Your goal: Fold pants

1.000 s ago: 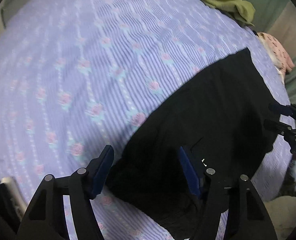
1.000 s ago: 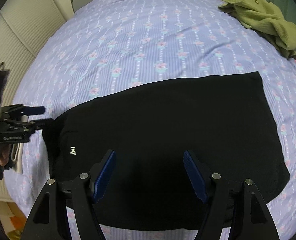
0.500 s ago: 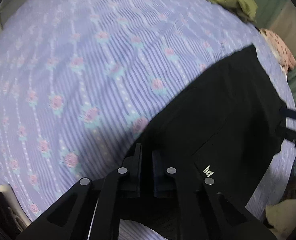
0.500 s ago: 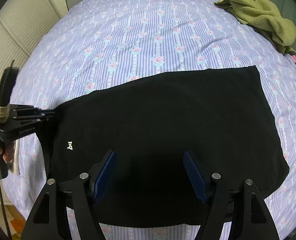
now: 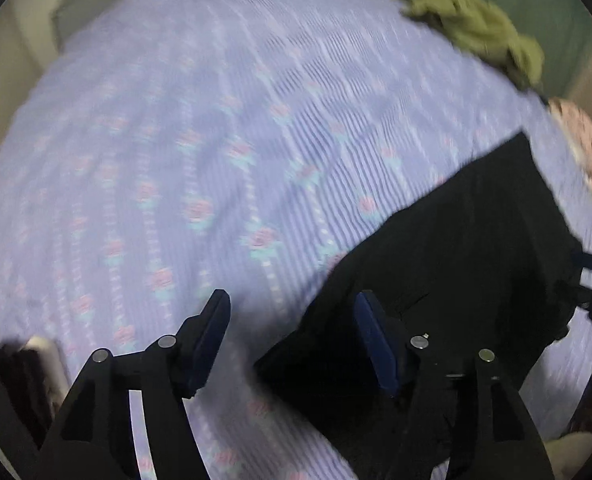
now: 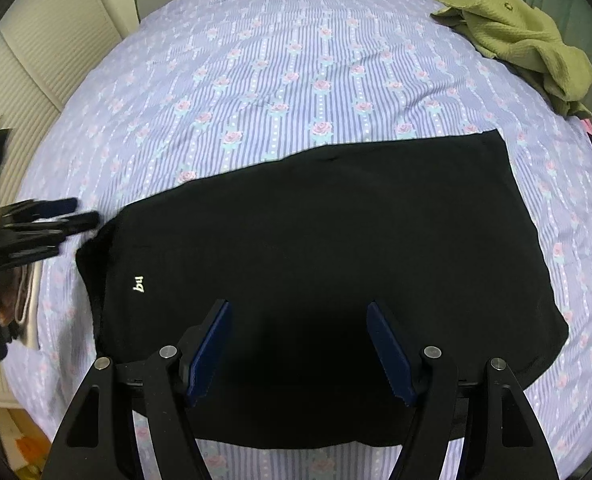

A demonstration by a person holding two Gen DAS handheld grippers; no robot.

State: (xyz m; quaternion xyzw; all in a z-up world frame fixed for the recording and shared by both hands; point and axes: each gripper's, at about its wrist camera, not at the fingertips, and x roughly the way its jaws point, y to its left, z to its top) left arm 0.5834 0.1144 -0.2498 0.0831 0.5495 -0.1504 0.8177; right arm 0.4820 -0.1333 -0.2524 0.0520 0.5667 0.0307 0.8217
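Both jaws stand wide and empty; the left gripper (image 5: 291, 344) has just been opening beside the folded black cotton pants (image 6: 316, 248), the right gripper (image 6: 300, 344) above; a careless regrasp may drag the fold apart

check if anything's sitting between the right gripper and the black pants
Nothing visible does. The right gripper hangs open directly over the black pants, with only bare fabric under its jaws. The green garment lies far off near the bed's far corner.
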